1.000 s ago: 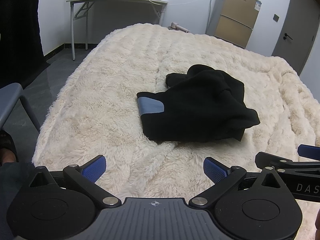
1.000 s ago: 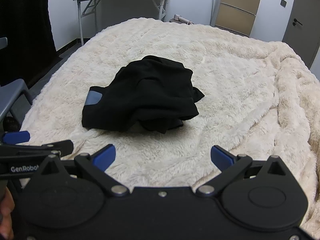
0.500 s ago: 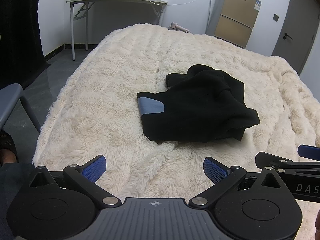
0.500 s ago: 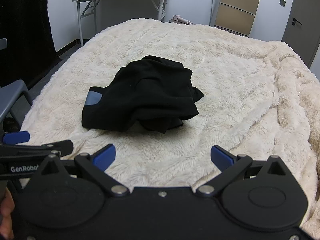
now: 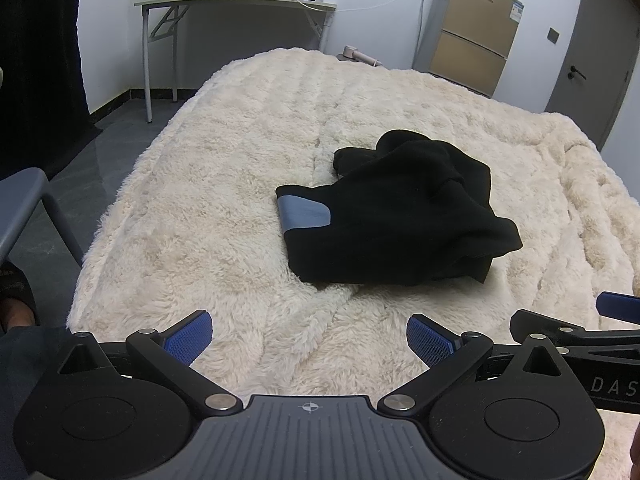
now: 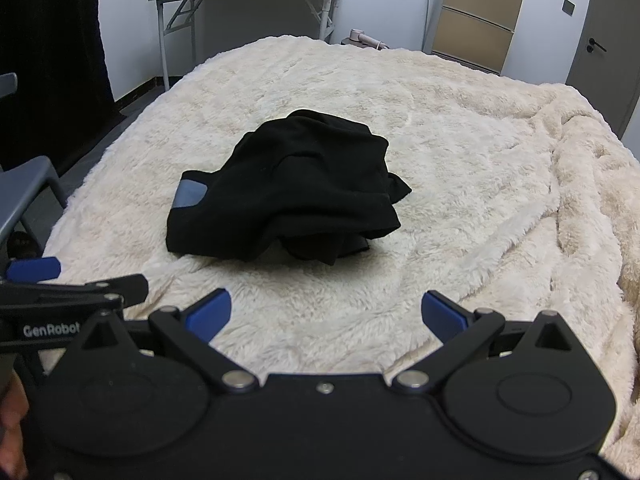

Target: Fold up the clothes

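Note:
A crumpled black garment [image 5: 400, 216] [image 6: 304, 192] with a grey-blue patch [image 5: 304, 216] [image 6: 190, 196] lies bunched in the middle of a cream fluffy blanket [image 5: 224, 184] [image 6: 480, 184] on a bed. My left gripper [image 5: 308, 338] hovers open over the blanket's near part, short of the garment, nothing between its blue pads. My right gripper [image 6: 326, 314] is open too, just in front of the garment, holding nothing. Each gripper's tip shows at the edge of the other's view.
A grey folding table [image 5: 236, 0] with a bottle and a yellow box stands at the far wall. A tan cabinet [image 5: 472, 56] and a grey door [image 5: 592, 52] are at the back right. A grey chair [image 5: 24, 208] stands at the left of the bed, over dark floor.

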Available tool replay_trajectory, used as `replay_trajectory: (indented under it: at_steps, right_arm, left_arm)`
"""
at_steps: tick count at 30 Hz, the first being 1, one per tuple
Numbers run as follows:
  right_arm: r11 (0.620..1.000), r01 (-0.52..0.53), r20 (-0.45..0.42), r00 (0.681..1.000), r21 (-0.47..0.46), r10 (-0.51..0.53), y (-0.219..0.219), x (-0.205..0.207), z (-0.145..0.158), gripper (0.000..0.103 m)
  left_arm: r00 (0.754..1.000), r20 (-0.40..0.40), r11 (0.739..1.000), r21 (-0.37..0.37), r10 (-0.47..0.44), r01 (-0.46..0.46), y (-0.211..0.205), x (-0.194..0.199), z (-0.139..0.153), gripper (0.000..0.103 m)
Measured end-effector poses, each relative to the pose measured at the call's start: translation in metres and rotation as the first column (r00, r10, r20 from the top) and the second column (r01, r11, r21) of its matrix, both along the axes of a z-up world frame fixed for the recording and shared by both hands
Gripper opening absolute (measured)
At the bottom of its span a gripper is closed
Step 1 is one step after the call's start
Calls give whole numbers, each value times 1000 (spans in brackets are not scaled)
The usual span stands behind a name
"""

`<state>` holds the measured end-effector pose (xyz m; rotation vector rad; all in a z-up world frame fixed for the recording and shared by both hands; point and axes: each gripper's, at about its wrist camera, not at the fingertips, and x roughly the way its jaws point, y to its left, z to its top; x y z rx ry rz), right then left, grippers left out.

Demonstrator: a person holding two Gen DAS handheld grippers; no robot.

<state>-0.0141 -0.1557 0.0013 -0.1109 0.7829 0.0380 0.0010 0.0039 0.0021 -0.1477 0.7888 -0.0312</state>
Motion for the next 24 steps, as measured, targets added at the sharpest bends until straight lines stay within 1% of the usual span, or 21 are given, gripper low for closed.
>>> replay_trajectory:
  at_steps: [24]
  right_arm:
    - [1000, 4, -4, 1000, 1, -4, -2, -4, 8, 103]
  left_arm:
    - [1000, -3, 1000, 7, 2, -2, 1, 1, -1, 103]
